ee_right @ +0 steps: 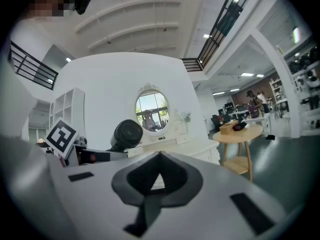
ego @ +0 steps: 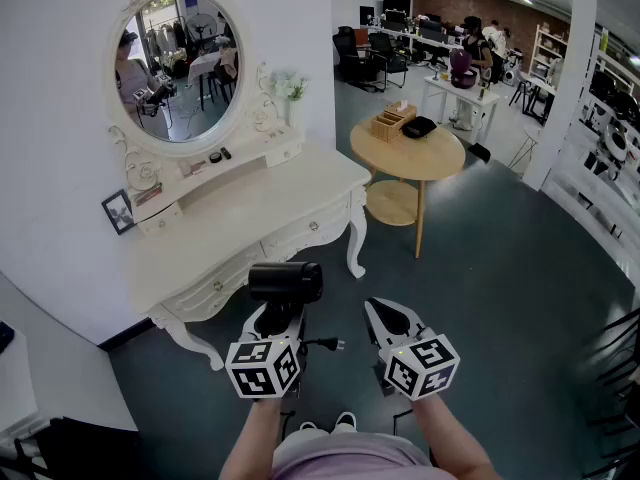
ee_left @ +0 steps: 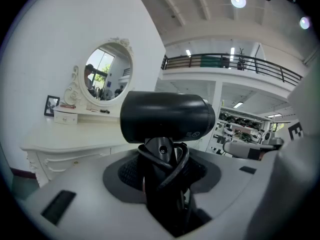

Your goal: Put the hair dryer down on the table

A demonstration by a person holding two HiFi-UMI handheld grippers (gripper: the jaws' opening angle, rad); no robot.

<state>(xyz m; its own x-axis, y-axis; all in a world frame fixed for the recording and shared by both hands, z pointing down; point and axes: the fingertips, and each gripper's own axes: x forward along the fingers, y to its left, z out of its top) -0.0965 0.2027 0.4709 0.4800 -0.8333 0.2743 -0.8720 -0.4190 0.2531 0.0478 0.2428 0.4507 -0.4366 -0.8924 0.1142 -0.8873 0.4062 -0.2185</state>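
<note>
A black hair dryer (ego: 286,281) stands upright in my left gripper (ego: 280,320), barrel level and handle down between the jaws. In the left gripper view the jaws close round the handle of the hair dryer (ee_left: 167,116), with its cord looped about it. The plug (ego: 335,345) hangs to the right. The dryer is in the air, short of the white dressing table (ego: 250,218). My right gripper (ego: 385,313) is beside it, shut and holding nothing; its view shows the hair dryer (ee_right: 126,133) to its left.
An oval mirror (ego: 180,63), a small photo frame (ego: 118,211) and small items stand at the back of the dressing table. A round wooden table (ego: 410,153) with a box stands to the right. The floor is dark green carpet.
</note>
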